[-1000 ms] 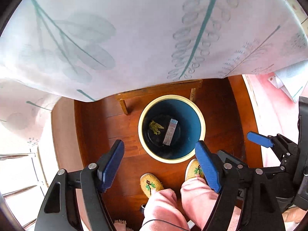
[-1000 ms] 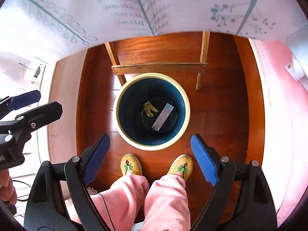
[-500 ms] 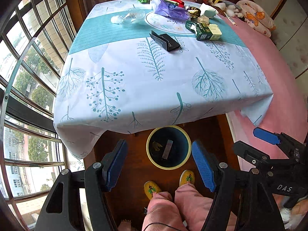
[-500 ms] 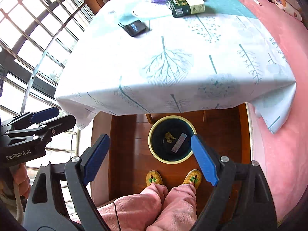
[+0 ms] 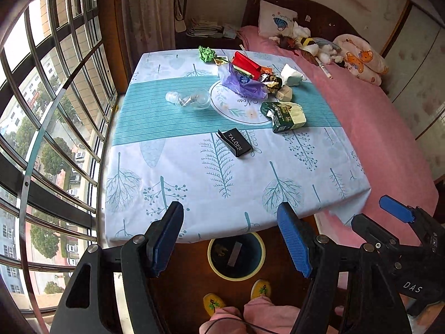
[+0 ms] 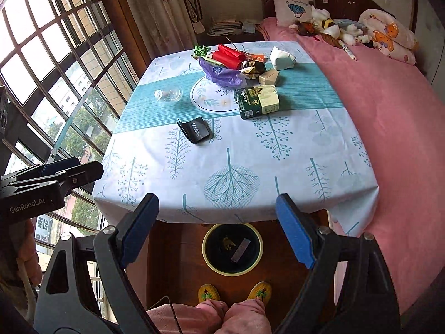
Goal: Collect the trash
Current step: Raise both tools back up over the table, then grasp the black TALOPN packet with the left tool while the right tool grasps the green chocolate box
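Both grippers hang high over the near edge of a table with a tree-print cloth (image 5: 211, 178) (image 6: 250, 167). My left gripper (image 5: 233, 239) is open and empty; my right gripper (image 6: 219, 228) is open and empty too. On the floor below stands a round bin (image 5: 258, 267) (image 6: 208, 261) with a yellow rim, holding a grey strip and a small yellow scrap. Trash lies on the table: a black carton (image 5: 236, 142) (image 6: 196, 132), a green-and-cream pack (image 5: 283, 117) (image 6: 258, 101), a clear plastic cup (image 5: 192, 100) (image 6: 168, 94), a purple bag (image 5: 242, 83) (image 6: 219, 75), a red wrapper (image 5: 246, 64) (image 6: 229, 54).
A pink bed (image 5: 375, 117) (image 6: 389, 111) with soft toys and a pillow runs along the table's right side. Barred windows (image 5: 41, 111) (image 6: 55, 55) fill the left. The person's pink trouser legs and yellow slippers (image 5: 214, 303) (image 6: 208, 292) stand by the bin.
Both grippers rose from just above the bin to above table height and tilted up. The table top with its trash and the bed came into view. Jaws stayed open.
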Motion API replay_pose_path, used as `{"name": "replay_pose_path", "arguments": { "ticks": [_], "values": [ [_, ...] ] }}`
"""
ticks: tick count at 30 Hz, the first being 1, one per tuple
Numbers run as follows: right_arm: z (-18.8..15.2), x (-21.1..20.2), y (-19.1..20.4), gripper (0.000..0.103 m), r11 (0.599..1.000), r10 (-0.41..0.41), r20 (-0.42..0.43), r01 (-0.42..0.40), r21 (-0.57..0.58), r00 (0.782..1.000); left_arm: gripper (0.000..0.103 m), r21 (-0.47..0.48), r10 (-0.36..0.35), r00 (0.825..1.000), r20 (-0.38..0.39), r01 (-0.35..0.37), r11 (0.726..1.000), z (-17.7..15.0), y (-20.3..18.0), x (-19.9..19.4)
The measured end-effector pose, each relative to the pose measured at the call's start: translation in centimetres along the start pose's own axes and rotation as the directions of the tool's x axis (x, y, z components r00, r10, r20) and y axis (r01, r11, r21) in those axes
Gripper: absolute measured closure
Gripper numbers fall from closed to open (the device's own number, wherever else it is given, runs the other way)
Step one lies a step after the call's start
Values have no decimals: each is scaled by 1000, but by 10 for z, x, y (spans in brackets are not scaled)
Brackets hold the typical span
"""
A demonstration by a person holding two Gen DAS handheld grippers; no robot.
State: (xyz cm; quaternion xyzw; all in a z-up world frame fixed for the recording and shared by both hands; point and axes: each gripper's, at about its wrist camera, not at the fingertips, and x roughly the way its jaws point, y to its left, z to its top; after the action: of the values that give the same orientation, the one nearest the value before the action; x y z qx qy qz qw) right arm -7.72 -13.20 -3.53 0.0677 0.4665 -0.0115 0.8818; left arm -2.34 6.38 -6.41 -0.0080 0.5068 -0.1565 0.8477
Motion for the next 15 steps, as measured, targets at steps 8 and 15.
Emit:
{"name": "replay_pose_path", "arguments": {
  "ticks": [8, 15],
  "values": [
    [19, -6, -1, 19, 998, -59, 38, 60, -16, 998, 32, 24, -3, 1000, 9, 3, 1000, 31, -6, 12],
    [36, 28, -27, 25, 998, -67, -5, 66, -22, 998, 32, -33, 11, 998, -54, -13, 999, 57, -7, 70]
  ]
}}
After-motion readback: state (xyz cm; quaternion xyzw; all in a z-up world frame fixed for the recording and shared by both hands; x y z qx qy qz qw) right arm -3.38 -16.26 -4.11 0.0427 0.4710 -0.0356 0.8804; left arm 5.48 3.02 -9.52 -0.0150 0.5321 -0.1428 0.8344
